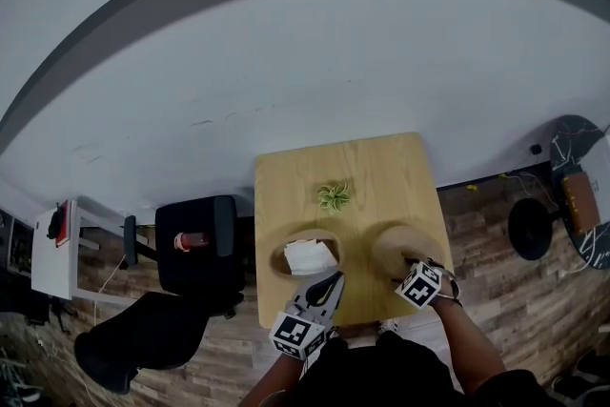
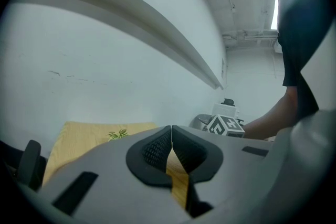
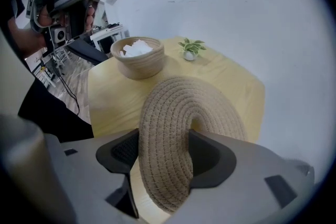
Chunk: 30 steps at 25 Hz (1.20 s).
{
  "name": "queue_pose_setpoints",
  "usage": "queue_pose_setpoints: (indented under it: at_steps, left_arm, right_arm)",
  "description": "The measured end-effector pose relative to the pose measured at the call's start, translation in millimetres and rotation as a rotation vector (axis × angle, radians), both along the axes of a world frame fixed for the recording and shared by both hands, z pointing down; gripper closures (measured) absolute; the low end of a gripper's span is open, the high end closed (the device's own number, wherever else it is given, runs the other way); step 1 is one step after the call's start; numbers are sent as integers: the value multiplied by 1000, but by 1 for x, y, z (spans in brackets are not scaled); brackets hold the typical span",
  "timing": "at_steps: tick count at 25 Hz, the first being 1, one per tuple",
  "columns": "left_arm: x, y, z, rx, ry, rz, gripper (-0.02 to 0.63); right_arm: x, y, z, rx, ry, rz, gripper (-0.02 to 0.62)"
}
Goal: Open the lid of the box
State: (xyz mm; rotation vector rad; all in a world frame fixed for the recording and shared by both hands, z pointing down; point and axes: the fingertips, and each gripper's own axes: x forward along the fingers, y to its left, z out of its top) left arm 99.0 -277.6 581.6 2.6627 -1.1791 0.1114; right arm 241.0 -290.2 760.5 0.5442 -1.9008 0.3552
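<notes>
The box (image 1: 305, 254) is a round woven basket on the small wooden table (image 1: 381, 167), uncovered, with white pieces (image 3: 136, 48) inside. Its woven lid (image 3: 178, 128) is off the box (image 3: 139, 57) and to its right, folded between the pads of my right gripper (image 3: 164, 152), which is shut on it. In the head view the lid (image 1: 405, 248) sits just beyond that right gripper (image 1: 412, 268). My left gripper (image 1: 329, 286) hovers at the table's front edge near the box, jaws shut and empty; the left gripper (image 2: 171, 147) shows its pads touching.
A small potted plant (image 1: 334, 197) stands behind the box at mid-table. A black chair (image 1: 195, 253) and a white desk (image 1: 52, 248) are left of the table. A round black stand base (image 1: 531, 227) rests on the wooden floor at right.
</notes>
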Motion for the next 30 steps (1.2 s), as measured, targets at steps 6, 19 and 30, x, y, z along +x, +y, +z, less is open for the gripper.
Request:
queue_pose_setpoints:
  at_steps: [6,19,30]
  left_arm:
    - [5,-2,4,-6,-21,18,586]
    - [-5,-2,7,-8,-34,12,586]
    - [-18,-7,-4,12,-32,-31,586]
  right_arm:
    - [-2,-2,14,-35,-26,53,291]
    - [-7,0,13,5,-36,66,261]
    - [-39,-55,-152,402,-262,153,376]
